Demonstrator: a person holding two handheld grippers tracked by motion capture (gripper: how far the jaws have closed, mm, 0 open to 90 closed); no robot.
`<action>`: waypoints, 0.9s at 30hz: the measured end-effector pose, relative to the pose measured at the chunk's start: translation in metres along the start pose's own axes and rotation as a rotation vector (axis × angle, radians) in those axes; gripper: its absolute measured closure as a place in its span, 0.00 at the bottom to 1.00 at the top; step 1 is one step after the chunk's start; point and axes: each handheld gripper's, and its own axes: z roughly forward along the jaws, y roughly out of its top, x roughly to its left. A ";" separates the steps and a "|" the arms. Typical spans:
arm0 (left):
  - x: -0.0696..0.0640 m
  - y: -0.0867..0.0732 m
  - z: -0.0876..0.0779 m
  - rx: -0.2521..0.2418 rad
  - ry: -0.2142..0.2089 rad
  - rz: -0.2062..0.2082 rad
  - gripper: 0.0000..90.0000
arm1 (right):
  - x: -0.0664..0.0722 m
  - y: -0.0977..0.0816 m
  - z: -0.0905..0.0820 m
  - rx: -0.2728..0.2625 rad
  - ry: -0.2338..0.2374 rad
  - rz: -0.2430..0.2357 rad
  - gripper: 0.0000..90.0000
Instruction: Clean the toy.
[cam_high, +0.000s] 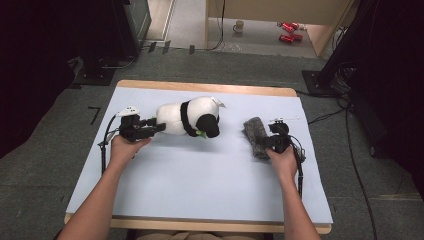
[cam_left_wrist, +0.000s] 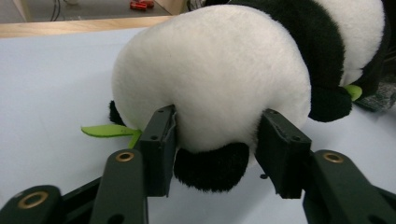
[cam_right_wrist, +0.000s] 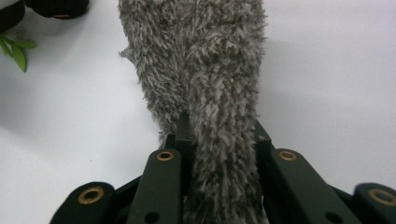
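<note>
panda plush (cam_left_wrist: 215, 79) head cut off at frame edge, grey furry cloth (cam_right_wrist: 210, 93) end hidden between tongs

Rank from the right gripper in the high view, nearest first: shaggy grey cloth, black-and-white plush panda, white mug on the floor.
1. Shaggy grey cloth: between the right gripper jaws.
2. Black-and-white plush panda: to its left, mid-table.
3. White mug: far floor beyond the table.

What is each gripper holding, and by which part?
Right gripper: shut on the grey furry cloth, near its end. Left gripper: open around the plush panda's rear, jaws flanking it, holding nothing.
</note>
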 end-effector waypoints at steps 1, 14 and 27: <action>-0.001 0.000 -0.001 0.004 0.002 0.001 0.52 | 0.000 0.000 0.001 -0.002 -0.003 -0.011 0.78; -0.005 0.004 -0.012 0.007 -0.008 -0.028 0.42 | 0.001 0.002 -0.004 -0.026 0.108 -0.010 0.32; -0.005 0.003 -0.022 0.023 -0.018 -0.009 0.40 | -0.012 0.003 -0.035 -0.164 0.092 -0.065 0.42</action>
